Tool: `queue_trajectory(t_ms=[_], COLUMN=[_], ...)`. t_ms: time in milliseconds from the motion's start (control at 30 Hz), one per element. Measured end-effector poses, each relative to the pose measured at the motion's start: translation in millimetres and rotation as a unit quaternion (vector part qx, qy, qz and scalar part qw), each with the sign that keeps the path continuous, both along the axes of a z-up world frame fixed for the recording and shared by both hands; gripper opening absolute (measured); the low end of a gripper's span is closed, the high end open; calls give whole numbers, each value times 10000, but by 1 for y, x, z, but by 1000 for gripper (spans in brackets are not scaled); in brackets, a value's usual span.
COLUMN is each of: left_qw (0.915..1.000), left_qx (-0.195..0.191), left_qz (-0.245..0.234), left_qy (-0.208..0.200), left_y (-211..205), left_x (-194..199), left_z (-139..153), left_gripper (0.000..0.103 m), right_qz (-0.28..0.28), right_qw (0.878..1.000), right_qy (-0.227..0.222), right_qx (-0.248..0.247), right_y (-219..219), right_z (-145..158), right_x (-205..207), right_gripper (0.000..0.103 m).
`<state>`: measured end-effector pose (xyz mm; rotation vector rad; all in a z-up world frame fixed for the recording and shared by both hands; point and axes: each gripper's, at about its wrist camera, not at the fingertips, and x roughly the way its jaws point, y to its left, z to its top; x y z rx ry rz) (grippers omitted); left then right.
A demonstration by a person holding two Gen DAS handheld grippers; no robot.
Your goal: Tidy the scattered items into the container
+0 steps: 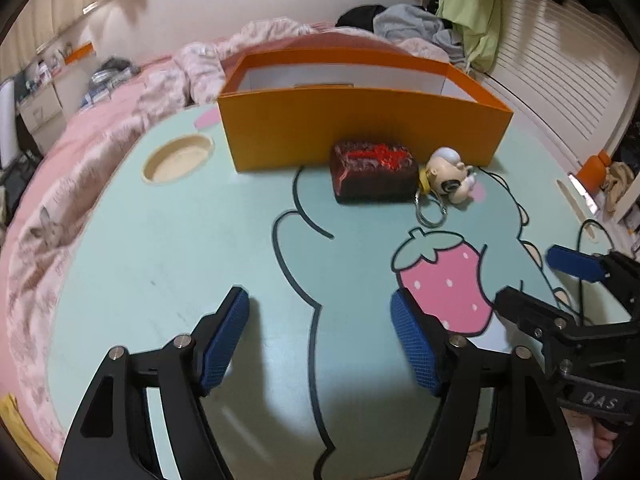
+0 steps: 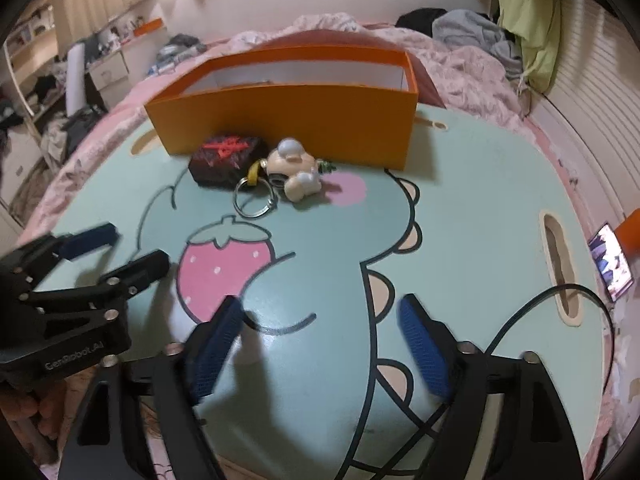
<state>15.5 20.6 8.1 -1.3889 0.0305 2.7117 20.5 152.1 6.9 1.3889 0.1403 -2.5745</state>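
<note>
An orange open-topped box point(image 1: 360, 124) point(image 2: 288, 116) stands at the far side of the mint lap table point(image 1: 160, 248) point(image 2: 460, 208). Against its front wall lies a dark block with red marking point(image 1: 374, 172) point(image 2: 226, 156). Beside that block, on its right, lies a cream figurine keychain point(image 1: 450, 178) point(image 2: 296, 174) with a metal ring point(image 2: 254, 200). My left gripper point(image 1: 320, 300) point(image 2: 136, 246) is open and empty, well short of the items. To its right, my right gripper point(image 2: 322, 304) point(image 1: 528, 278) is also open with nothing between its fingers.
The table rests on a bed with pink bedding point(image 1: 60, 200). It has a round cup recess point(image 1: 178, 159) at the far left and a slot point(image 2: 560, 264) at the right. A black cable point(image 2: 552, 296) crosses the near right. A phone point(image 2: 612, 262) lies off the right edge.
</note>
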Motion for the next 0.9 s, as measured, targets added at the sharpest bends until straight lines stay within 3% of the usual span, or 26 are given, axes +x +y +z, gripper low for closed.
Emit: queue_trajectory(t_ms=[100,133,900], left_qw=[9999,9998,9996], left_qx=[7,-1,8], left_qz=[106,178,267], left_qy=[73,52,105], left_y=[-2,-4,-9], left_x=[2,1,-1], left_z=[-3,-4,-7], left_gripper=[94,103,103], right_qz=[-60,-77,-43], right_qw=[10000,9999,10000], right_qy=[11,4,12], right_qx=[78,79,86], right_y=[-2,-2,-2], right_z=[-4,-4,-3], right_x=[1,1,1], right_gripper=[102,103,103])
